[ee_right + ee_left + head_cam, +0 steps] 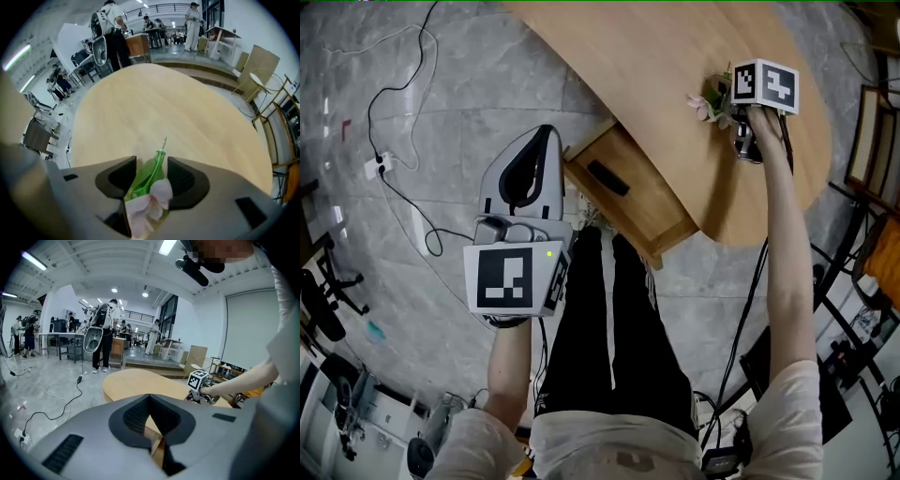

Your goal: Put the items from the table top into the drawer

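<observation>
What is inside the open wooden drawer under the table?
One dark oblong item lies in the open wooden drawer. Its back part is hidden under the light wooden table top.

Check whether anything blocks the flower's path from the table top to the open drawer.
Nothing visible does. The flower sits between the right gripper's jaws on the table. The drawer stands open below the edge, with the left gripper off to its side.
</observation>
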`<state>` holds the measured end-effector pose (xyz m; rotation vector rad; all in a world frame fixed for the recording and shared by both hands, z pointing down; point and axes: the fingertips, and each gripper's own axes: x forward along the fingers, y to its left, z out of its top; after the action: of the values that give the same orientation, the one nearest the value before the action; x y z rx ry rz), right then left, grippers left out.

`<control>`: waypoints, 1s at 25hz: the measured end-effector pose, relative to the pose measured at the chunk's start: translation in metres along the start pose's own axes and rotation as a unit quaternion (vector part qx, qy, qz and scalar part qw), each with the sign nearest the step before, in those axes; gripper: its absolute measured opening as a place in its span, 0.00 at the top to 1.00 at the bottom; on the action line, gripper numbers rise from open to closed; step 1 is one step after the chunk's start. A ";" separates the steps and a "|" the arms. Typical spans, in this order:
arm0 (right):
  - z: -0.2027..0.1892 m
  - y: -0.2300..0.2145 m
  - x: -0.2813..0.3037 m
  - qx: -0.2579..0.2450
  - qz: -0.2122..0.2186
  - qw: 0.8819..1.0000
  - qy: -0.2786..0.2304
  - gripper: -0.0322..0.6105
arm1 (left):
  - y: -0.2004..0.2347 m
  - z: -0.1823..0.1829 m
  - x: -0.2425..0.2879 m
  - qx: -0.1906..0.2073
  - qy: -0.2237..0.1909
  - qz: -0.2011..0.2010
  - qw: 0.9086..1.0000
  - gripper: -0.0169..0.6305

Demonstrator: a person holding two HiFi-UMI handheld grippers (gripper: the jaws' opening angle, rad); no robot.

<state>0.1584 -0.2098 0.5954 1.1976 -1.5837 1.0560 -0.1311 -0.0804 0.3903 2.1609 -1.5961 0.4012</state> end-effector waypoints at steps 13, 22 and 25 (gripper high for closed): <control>-0.009 -0.013 0.020 0.008 -0.007 1.000 0.002 0.89 | -0.007 -0.002 0.002 0.004 0.005 -0.011 1.000 0.96; 0.020 0.074 -0.132 0.039 0.090 0.969 -0.225 0.90 | -0.014 0.002 0.001 0.000 -0.001 -0.011 1.000 0.96; 0.000 0.102 -0.184 0.051 0.099 0.956 -0.273 0.90 | -0.020 0.004 0.002 -0.002 -0.003 -0.012 1.000 0.96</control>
<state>0.0889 -0.1465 0.4074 1.5146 -2.1301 0.9878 -0.1112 -0.0785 0.3843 2.1771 -1.5717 0.3837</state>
